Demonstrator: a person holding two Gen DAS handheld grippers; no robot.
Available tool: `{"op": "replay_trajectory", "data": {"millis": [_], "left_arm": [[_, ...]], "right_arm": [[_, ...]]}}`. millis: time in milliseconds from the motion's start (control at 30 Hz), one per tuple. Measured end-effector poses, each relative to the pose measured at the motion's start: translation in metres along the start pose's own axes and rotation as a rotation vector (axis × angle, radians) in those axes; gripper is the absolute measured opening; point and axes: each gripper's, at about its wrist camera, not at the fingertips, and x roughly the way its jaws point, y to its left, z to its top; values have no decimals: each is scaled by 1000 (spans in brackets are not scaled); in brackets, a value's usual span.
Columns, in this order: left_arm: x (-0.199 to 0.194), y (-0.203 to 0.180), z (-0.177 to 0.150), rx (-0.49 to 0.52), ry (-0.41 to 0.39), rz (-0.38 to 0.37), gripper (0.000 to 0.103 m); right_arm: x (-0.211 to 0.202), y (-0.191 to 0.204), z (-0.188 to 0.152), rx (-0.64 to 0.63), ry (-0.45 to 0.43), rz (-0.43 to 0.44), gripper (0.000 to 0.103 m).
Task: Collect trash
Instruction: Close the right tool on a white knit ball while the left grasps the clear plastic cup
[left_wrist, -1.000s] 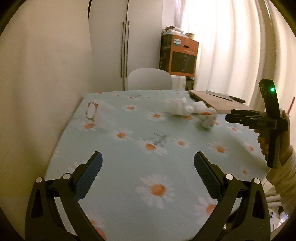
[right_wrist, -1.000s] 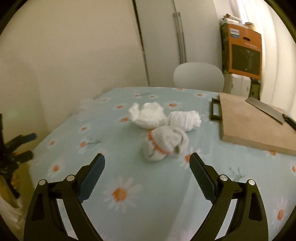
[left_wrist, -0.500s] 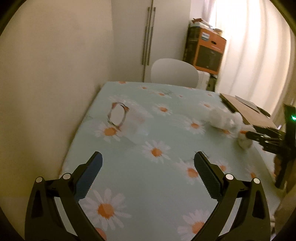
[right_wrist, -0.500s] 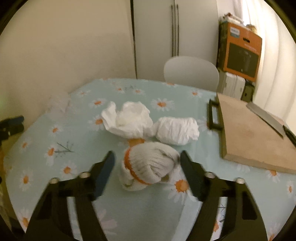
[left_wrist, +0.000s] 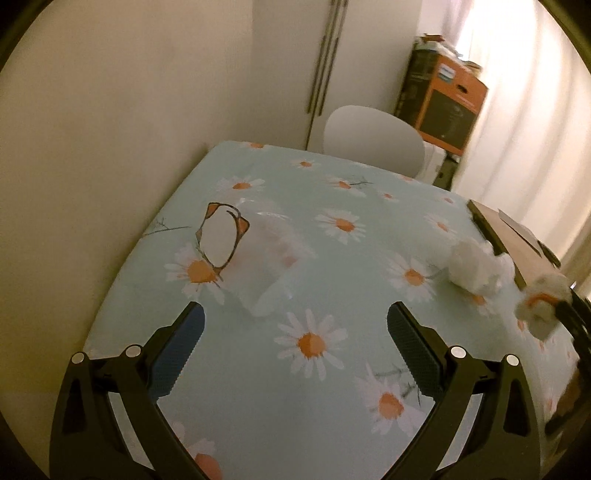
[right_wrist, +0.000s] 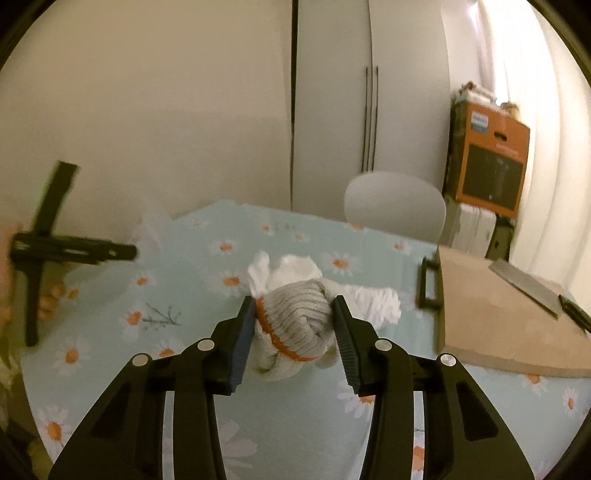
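Note:
My right gripper (right_wrist: 295, 314) is shut on a balled-up white knit glove with an orange cuff (right_wrist: 295, 325), held just above the daisy tablecloth. The glove also shows in the left wrist view (left_wrist: 541, 308). Two crumpled white tissues (right_wrist: 291, 271) (right_wrist: 373, 301) lie just behind it, and they show in the left wrist view (left_wrist: 476, 266). My left gripper (left_wrist: 295, 332) is open and empty, facing a clear plastic bag with an orange-rimmed opening (left_wrist: 258, 251) that lies near the wall. The left gripper also shows at the left of the right wrist view (right_wrist: 74, 251).
A wooden cutting board (right_wrist: 506, 306) with a cleaver (right_wrist: 524, 286) lies on the table's right side. A white chair (right_wrist: 395, 206) stands at the far edge, with an orange box (right_wrist: 487, 155) behind it. A wall (left_wrist: 92, 147) runs along the table's left side.
My right gripper moved forward and closed on the glove, lifting it slightly. My left gripper swung left toward the plastic bag and stayed open.

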Motion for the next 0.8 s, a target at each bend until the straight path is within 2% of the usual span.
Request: {"op": "replay_trajectory", "data": {"millis": [100, 267, 400, 467, 500, 667, 800], "left_arm": [[10, 5, 7, -48, 20, -7, 97], [25, 6, 17, -39, 34, 52, 97], [37, 19, 23, -130, 61, 33, 97], [40, 19, 25, -115, 66, 75, 93], [41, 19, 26, -100, 65, 100, 79], [36, 23, 27, -84, 61, 72, 77], [20, 16, 24, -8, 23, 128, 77]], "right_arm": [[-8, -3, 0, 15, -44, 5, 40], [-16, -3, 1, 20, -80, 0, 40], [-15, -4, 2, 27, -73, 9, 40], [-13, -3, 1, 27, -67, 8, 40], [-13, -3, 1, 25, -66, 8, 40], [-11, -4, 2, 29, -63, 8, 40], [-8, -4, 2, 27, -62, 13, 40]]}}
